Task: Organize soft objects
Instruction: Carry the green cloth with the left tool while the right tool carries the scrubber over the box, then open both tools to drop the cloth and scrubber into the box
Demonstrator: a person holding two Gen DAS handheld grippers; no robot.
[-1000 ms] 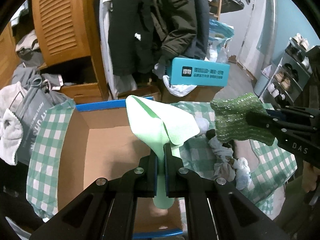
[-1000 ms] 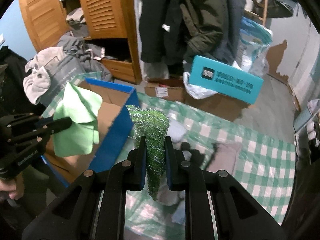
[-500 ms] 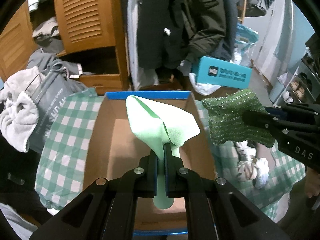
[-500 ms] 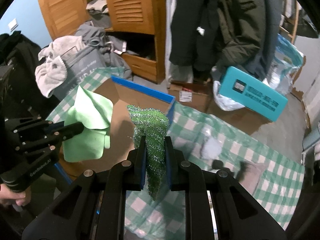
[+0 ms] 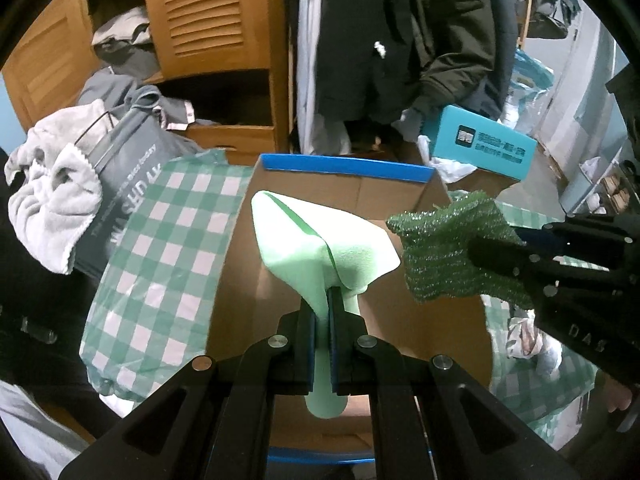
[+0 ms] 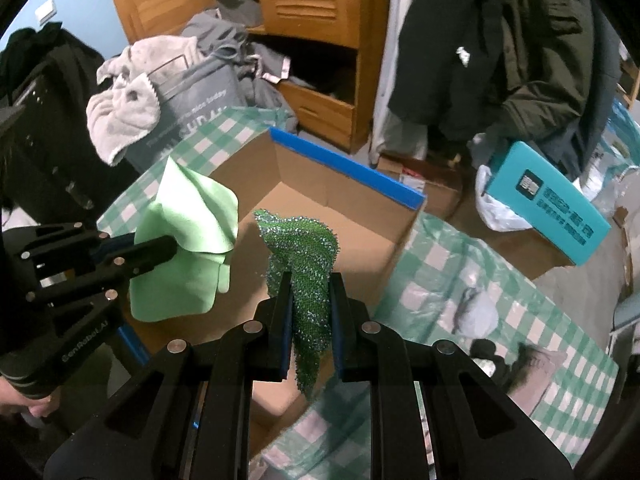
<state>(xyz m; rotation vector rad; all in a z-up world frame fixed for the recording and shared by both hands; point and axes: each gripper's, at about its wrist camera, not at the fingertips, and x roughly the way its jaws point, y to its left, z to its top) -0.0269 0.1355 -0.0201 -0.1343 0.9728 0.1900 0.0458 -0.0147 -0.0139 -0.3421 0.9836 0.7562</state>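
My left gripper (image 5: 323, 296) is shut on a light green cloth (image 5: 320, 248), which hangs over the open cardboard box (image 5: 360, 192) with blue-taped rims. The same cloth (image 6: 188, 248) and left gripper (image 6: 168, 246) show at the left of the right wrist view. My right gripper (image 6: 310, 280) is shut on a dark green glittery scrub cloth (image 6: 300, 248) above the box (image 6: 340, 208). In the left wrist view that scrub cloth (image 5: 444, 252) and the right gripper (image 5: 476, 250) hang over the box's right side. The box floor in view is bare.
A green checked cloth (image 6: 460, 272) covers the surface around the box, with small grey and dark soft items (image 6: 476, 312) on its right part. A grey bag with a pale towel (image 5: 52, 200) stands left. A teal box (image 6: 548, 200), wooden cabinet and hanging coats stand behind.
Both grippers have carried their cloths leftward from beside the box to above it. The box has come to the middle of both views. Both grips are unchanged.
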